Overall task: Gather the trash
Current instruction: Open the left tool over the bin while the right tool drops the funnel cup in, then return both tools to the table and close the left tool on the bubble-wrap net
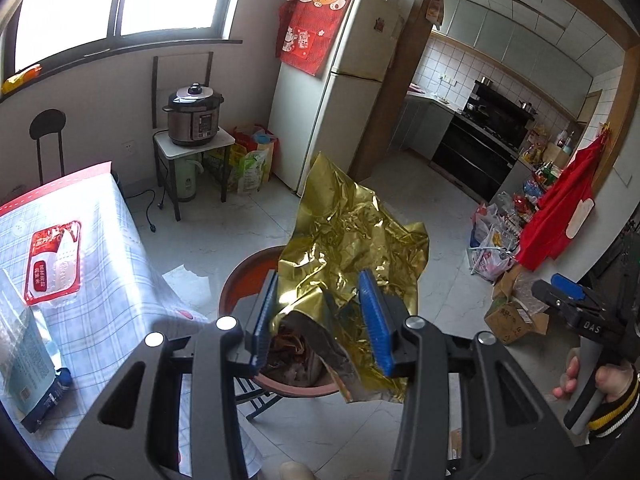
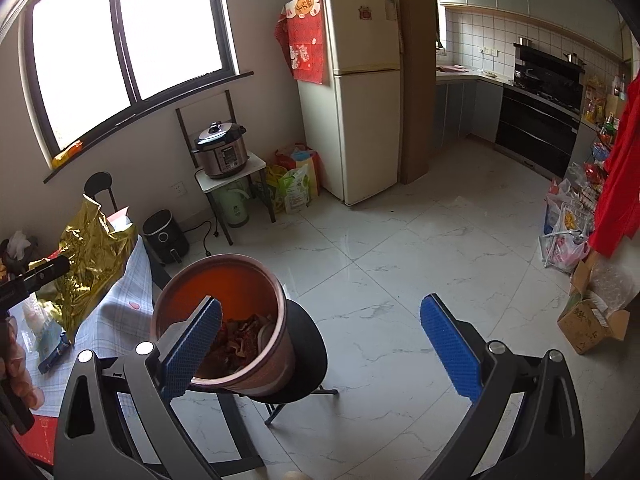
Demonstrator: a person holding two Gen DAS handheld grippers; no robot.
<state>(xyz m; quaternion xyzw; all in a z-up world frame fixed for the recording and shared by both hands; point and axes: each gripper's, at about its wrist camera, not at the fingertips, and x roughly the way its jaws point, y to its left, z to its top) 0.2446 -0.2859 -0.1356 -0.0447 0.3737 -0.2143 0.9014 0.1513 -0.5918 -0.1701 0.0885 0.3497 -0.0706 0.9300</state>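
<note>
Left gripper (image 1: 324,320): pads look pinched on the gold foil wrapper (image 1: 352,236), though there's a visible gap between them, so the hold is probably just on a bunched edge.
Where the wrapper is: dangling right above the trash bin (image 1: 248,276), most of the sheet sticking up and forward past the fingers.
Why it's held there: my guess is it's lined up for a drop straight into the bin, nothing else makes sense for that spot.
Right gripper (image 2: 320,332): jaws spread wide, holding nothing, parked beside the bin, probably just waiting.
Bin contents: brownish-red scraps and crumpled stuff at the bottom, plenty of room left.
Bin perch: sits on a black stool (image 2: 308,360) next to the table (image 1: 100,240).
Still on the table: a red-and-white packet (image 1: 54,260), likely next.
</note>
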